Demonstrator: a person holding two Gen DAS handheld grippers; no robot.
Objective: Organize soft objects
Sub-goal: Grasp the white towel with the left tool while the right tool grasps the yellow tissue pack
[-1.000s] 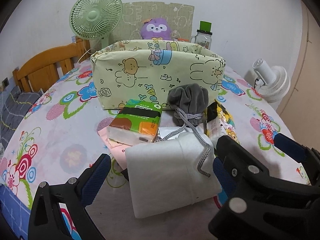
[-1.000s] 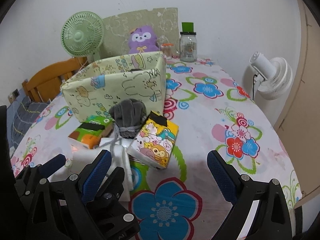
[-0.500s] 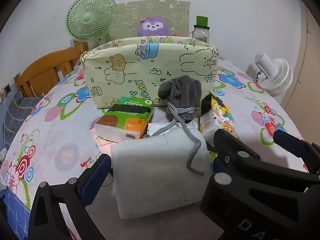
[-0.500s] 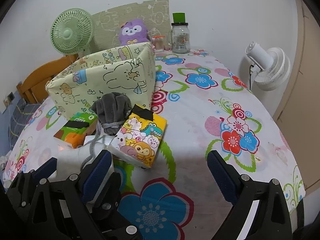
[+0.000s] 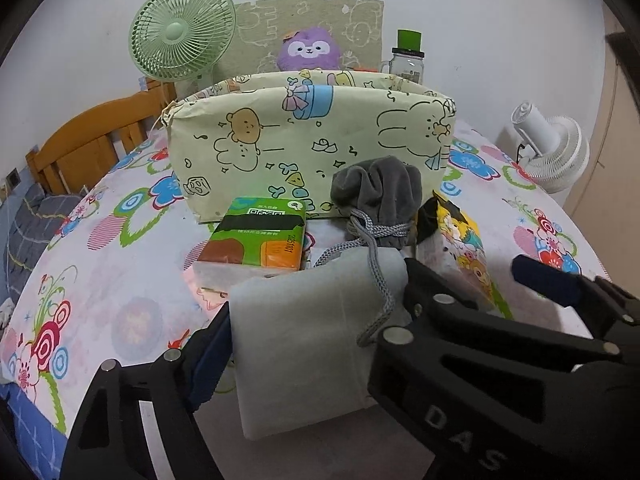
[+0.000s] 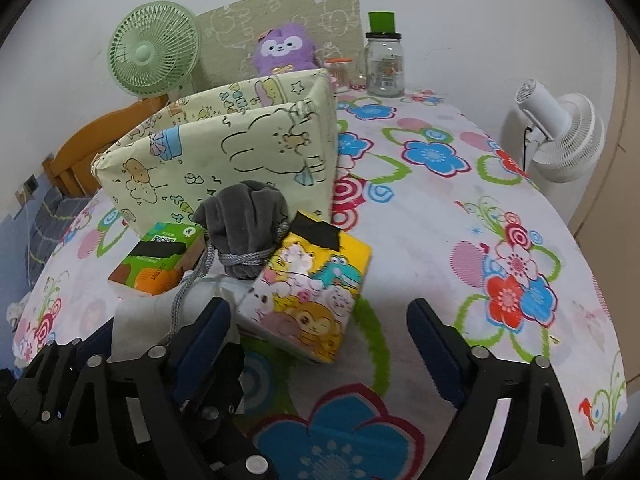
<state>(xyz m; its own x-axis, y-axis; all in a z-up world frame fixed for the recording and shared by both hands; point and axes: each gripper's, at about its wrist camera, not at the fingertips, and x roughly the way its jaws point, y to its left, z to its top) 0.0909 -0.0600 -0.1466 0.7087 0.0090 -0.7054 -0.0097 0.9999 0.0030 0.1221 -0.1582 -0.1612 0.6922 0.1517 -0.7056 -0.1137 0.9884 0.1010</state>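
A white soft pack (image 5: 304, 340) lies nearest on the flowered tablecloth (image 6: 440, 240), with a grey cord draped over it. My left gripper (image 5: 316, 320) straddles this pack with its jaws closing. Its left pad (image 5: 212, 352) is at the pack's edge, and its right finger is hidden behind the other gripper's black frame (image 5: 480, 344). My right gripper (image 6: 320, 332) is closing around the near end of a yellow cartoon tissue pack (image 6: 316, 288), pads still apart from it. Behind lie a grey drawstring pouch (image 6: 244, 224), a green and orange tissue pack (image 5: 256, 236) and a cartoon-printed fabric box (image 5: 312, 140).
A purple plush (image 5: 308, 48), a green fan (image 5: 180, 36) and a glass jar with a green lid (image 6: 384, 64) stand at the back by the wall. A white fan (image 6: 560, 132) stands past the table's right edge. A wooden chair (image 5: 92, 148) is on the left.
Both grippers came forward and lower toward the pile. The left one's fingers now flank the white pack and stand narrower. The right one's fingers also narrowed, by the cartoon pack.
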